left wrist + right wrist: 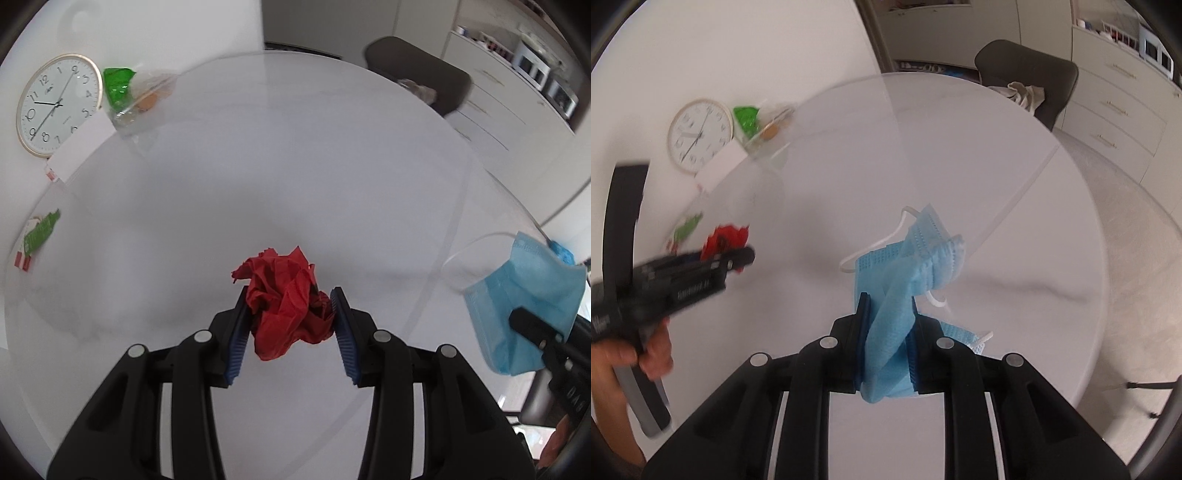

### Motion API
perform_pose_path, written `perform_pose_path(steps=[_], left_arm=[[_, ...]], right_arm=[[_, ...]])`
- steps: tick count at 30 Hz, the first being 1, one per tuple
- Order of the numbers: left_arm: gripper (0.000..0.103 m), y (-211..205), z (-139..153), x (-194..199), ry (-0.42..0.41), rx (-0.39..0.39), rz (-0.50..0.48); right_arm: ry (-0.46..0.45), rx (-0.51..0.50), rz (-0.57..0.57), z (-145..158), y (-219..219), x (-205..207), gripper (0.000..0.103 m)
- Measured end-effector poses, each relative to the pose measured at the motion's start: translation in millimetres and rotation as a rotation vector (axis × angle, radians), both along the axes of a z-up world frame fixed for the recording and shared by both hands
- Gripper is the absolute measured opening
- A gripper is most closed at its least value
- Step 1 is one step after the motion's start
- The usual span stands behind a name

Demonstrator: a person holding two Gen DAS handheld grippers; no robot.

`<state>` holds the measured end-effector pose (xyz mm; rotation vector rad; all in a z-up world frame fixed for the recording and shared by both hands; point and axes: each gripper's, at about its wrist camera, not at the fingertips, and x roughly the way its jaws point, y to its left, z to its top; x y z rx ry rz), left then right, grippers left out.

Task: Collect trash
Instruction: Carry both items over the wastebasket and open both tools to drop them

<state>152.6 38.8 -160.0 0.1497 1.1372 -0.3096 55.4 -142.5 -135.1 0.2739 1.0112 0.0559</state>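
My left gripper [290, 310] is shut on a crumpled red paper wad [288, 302], held above the round white table [295, 166]; both blue pads press its sides. My right gripper [886, 314] is shut on a light blue face mask [905, 273] that hangs crumpled between its pads, white ear loops dangling. In the left wrist view the face mask [524, 295] and right gripper show at the right edge. In the right wrist view the left gripper [738, 254] with the red paper wad [726, 238] is blurred at the left, gripped by a hand [646, 354].
At the table's far left lie a round wall clock [59, 105], a clear bag with green packaging [129, 92], a white card [79, 147] and a green-and-red wrapper [37, 236]. A dark chair [417, 74] with a cloth stands beyond the table. White cabinets [498, 103] line the right.
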Motion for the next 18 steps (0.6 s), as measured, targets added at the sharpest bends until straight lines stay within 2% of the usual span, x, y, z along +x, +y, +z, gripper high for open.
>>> perform_pose_path(steps=[3, 5, 13, 18], left_arm=[[0.042, -23.4, 6.1, -34.7, 0.01, -0.004, -0.035], [0.042, -38.7, 8.7, -55.4, 0.018, -0.006, -0.06], [0.042, -101.3, 15.2, -138.5, 0.062, -0.024, -0.183], [0.042, -137.2, 8.9, -176.0, 0.075, 0.004, -0.275]], right_arm=[[0.0, -0.059, 0.029, 4.8, -11.0, -40.0, 0.019], [0.001, -0.053, 0.031, 5.9, -22.8, -66.1, 0.019], [0.007, -0.014, -0.054, -1.0, -73.6, -153.5, 0.019], [0.024, -0.053, -0.099, -9.2, -99.7, -195.8, 0.019]])
